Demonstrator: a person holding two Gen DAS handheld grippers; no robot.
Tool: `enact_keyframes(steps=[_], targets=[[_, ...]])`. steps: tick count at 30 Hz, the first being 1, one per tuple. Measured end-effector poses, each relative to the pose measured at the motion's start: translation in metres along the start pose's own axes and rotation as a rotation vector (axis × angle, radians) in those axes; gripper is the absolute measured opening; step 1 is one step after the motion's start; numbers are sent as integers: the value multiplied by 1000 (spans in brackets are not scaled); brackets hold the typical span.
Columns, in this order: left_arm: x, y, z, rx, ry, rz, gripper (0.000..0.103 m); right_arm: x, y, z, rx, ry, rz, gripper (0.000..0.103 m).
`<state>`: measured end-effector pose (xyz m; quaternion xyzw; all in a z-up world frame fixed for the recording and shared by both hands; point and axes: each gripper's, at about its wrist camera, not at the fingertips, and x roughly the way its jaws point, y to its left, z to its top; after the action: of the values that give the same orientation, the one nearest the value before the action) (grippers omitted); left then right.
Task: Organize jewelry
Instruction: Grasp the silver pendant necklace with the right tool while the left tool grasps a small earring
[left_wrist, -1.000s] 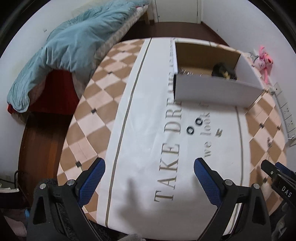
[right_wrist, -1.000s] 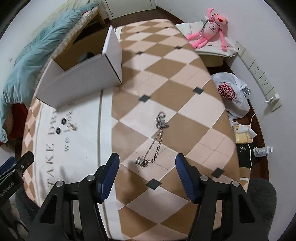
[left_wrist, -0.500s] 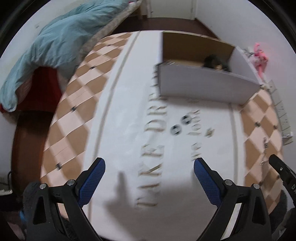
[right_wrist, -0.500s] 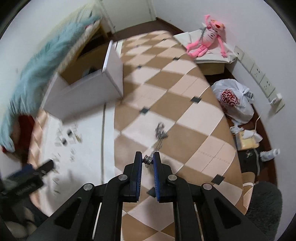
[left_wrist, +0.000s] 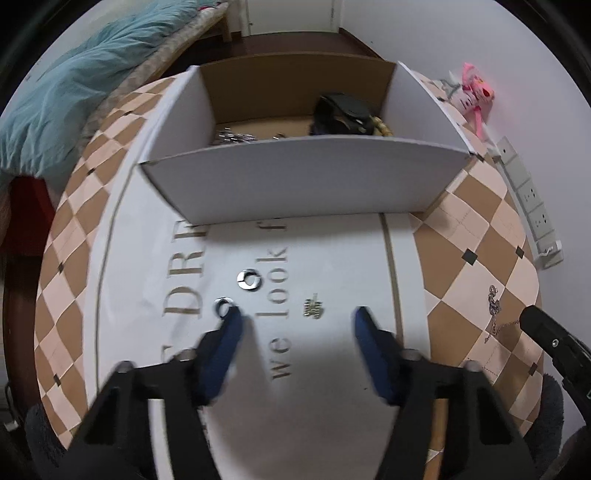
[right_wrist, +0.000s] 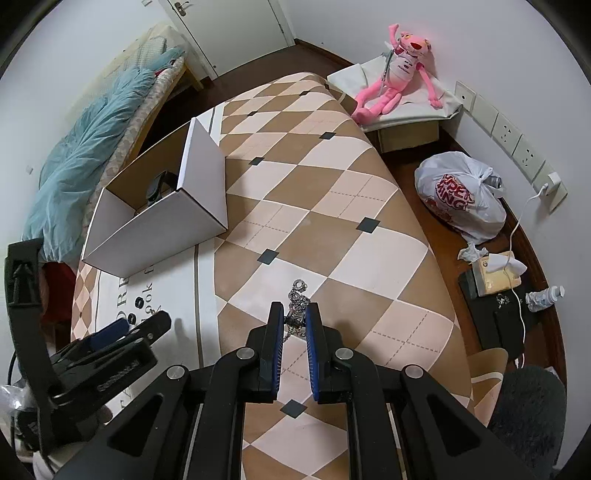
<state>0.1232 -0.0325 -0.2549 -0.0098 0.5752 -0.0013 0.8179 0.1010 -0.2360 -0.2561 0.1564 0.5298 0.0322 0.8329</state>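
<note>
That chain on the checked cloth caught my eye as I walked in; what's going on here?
A person is sorting jewelry into the white cardboard box. The right hand-held gripper is shut on one end of the silver chain. The left hand-held gripper has just been closing over the small silver piece, gripping nothing yet, one finger beside a ring. Another ring waits.

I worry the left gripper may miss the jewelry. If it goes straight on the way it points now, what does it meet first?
Probably the white cloth between its fingers, near the small charm. The left gripper has just been closing, nothing between its fingers yet; one fingertip sits beside a ring. Depth is unclear.
</note>
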Motion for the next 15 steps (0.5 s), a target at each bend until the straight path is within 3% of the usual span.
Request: enact_keyframes(steps=[4, 15], targets=[[1, -5, 5, 36, -27, -5, 6, -2, -5, 2, 13, -3, 15, 12], [-45, 10, 11, 9, -91, -90, 6, -44, 13, 19, -13, -23, 148, 12]])
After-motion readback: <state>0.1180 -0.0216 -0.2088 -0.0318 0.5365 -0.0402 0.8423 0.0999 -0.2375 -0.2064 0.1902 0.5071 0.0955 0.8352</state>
